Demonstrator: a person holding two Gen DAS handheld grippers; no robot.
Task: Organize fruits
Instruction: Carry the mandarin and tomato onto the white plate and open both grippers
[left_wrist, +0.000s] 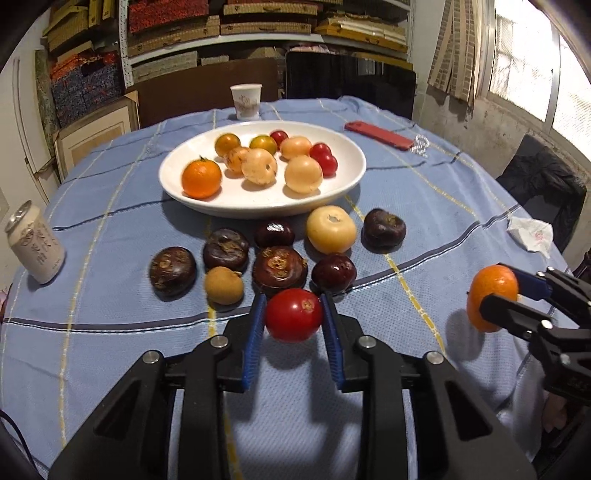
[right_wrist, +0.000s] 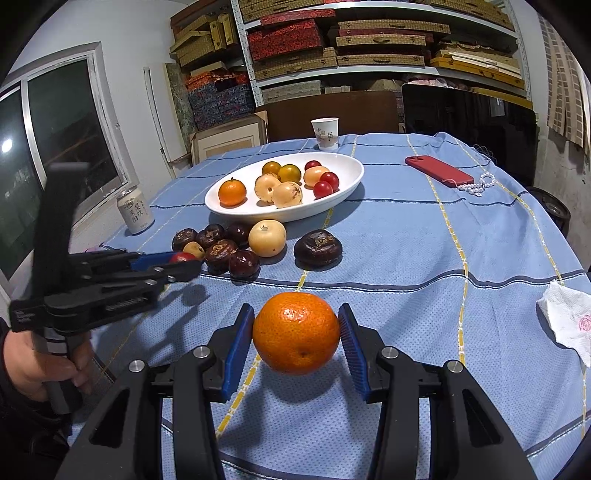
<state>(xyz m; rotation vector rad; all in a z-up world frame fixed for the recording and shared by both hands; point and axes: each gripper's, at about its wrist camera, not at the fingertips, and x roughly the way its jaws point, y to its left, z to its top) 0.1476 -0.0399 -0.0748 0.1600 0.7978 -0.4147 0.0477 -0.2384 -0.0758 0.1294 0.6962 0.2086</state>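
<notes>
**Fruit in both grips, plate ahead**

Tomato (left_wrist: 293, 314) sits clenched between the pads of my left gripper (left_wrist: 293, 321), clear of the cloth with its shadow below; my right gripper (right_wrist: 296, 334) is clamped on an orange (right_wrist: 296, 332), also lifted off the blue tablecloth (right_wrist: 406, 258); I judge the picking done and the carry to the white plate (left_wrist: 177, 184) as the step in hand.

From my left wrist the plate lies at twelve o'clock, beyond the loose pile; the next move calls for lifting over that pile, and setting down in the bare near part of the plate.

Counted on the plate: two oranges or so with two greenish-orange ones, four pale fruits, three small red ones; on the cloth: six dark chestnut-like fruits, one pale round one, one small tan one; a can (left_wrist: 35, 245) stands at nine o'clock.
</notes>
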